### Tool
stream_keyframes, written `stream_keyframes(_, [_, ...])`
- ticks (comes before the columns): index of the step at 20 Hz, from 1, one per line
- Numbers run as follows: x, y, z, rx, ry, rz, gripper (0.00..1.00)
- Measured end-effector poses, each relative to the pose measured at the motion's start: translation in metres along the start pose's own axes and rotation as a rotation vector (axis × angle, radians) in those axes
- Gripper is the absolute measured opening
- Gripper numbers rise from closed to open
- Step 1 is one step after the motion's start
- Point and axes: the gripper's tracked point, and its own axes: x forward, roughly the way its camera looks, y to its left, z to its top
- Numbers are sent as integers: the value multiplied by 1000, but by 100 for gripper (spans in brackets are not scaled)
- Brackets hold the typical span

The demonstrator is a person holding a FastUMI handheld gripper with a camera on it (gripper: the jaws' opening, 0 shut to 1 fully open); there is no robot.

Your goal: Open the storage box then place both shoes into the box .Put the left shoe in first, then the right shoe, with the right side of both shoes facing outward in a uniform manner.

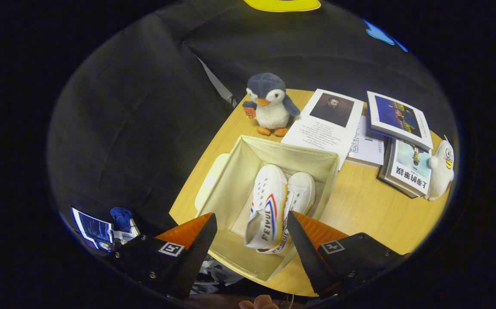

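Note:
The cream fabric storage box [269,151] stands open on the wooden table, just ahead of my fingers. Two white canvas shoes lie inside it on their sides. The nearer shoe [267,210] shows red and blue stripes and dark lettering on its upturned side. The second shoe [301,193] rests against it on the right, partly covered. My gripper [250,234] hovers above the box's near edge, open, with nothing between its orange-and-black fingers [196,238]. The box's pale lid [209,180] lies flat beside its left wall.
A plush penguin [270,104] stands beyond the box. Books and printed sheets [374,128] cover the table to the right, with a small white plush [441,169] at the far right. The table's edge [200,161] runs along the left, dark cloth beyond. A fingertip [258,302] shows below.

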Motion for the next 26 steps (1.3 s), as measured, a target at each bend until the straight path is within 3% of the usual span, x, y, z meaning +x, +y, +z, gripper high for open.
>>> stream_keyframes(3, [-30,-18,5,23,-107,-6,99])
stream_keyframes(6, [-73,-47,10,34,-259,-65,99])
stream_keyframes(9, [-130,-74,21,24,-477,-116,99])
stream_keyframes(13, [-222,-114,33,5,-794,-289,99])
stream_keyframes(16, [-284,-135,30,10,-944,-410,99])
stream_keyframes(21, [-390,-121,31,-32,-1207,-546,99])
stream_keyframes(26, [-400,-108,16,-53,-1235,-617,99])
